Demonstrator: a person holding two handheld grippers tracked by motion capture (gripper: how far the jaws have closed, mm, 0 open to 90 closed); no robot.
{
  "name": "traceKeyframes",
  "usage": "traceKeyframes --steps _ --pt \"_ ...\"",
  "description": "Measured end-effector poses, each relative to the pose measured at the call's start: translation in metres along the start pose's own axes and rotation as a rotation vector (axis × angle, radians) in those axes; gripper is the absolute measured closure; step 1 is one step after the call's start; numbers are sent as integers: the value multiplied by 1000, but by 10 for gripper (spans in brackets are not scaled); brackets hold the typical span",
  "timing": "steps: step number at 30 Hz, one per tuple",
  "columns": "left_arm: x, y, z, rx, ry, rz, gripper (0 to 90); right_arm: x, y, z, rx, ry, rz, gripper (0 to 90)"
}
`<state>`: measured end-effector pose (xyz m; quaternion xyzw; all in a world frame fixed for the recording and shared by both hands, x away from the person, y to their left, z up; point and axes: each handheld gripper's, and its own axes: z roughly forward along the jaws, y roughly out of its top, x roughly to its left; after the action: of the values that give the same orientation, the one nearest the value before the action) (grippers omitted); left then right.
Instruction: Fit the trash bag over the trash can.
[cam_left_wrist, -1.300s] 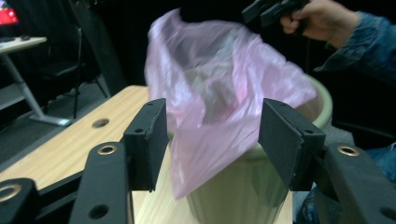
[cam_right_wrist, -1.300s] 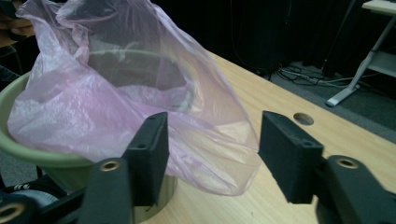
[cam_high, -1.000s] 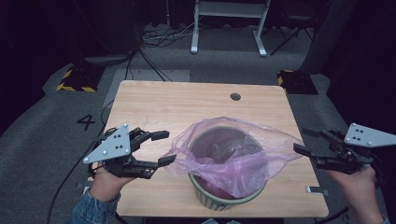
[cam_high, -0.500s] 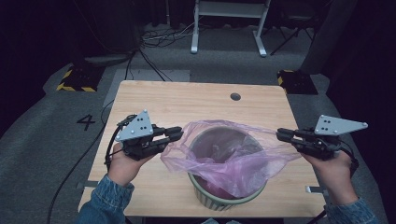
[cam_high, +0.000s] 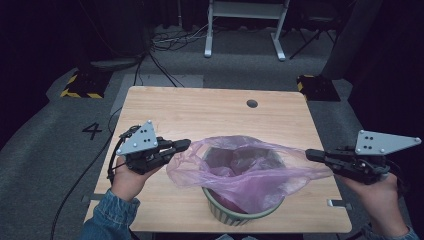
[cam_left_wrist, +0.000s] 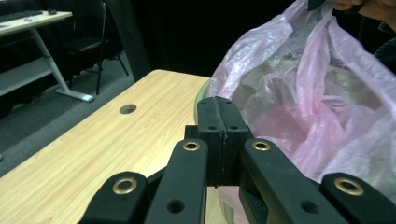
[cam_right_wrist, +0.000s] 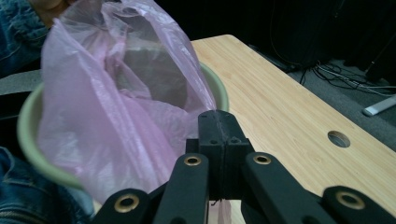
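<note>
**Pink bag stretched over a bin, one gripper at each side**

1. Left gripper (cam_high: 181, 145): held in the person's left hand (cam_high: 129, 175) at the table's left half, grey plate on top, jaws pointing toward the centre. The jaws have just been closing and now stand pressed together, pinching the left edge of the bag; in the left gripper view the pads meet flat with pink film running off beside and below them.

2. Bag (cam_high: 250, 172): thin, translucent, pink. It sits in the bin and spreads above the rim, its mouth pulled wide between the two grippers.

3. Bin (cam_high: 235, 212): round, pale green, standing near the front edge of the table (cam_high: 210, 110), slightly right of centre. The bag drapes over most of its rim.

4. Right gripper (cam_high: 312, 155): held in the right hand (cam_high: 375, 192) at the table's right edge, jaws pointing toward the centre. These too have just been closing and now meet tightly, gripping the right edge of the bag, which is drawn out to a point there.
</note>
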<state>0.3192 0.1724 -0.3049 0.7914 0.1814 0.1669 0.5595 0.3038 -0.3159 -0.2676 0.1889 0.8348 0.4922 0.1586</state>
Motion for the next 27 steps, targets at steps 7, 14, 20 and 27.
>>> traceKeyframes --steps 7,14,20,27 --pt "14 -7 15 18 22 -32 897 -21 -11 28 -69 -11 34 647" --pt "18 -11 27 53 53 -31 898 -31 -7 47 -63 0 59 820" --pt "24 -18 37 100 93 -40 898 -44 -10 69 -18 -3 94 823" --pt "32 -35 53 170 106 -77 898 -54 -24 92 55 -24 146 889"
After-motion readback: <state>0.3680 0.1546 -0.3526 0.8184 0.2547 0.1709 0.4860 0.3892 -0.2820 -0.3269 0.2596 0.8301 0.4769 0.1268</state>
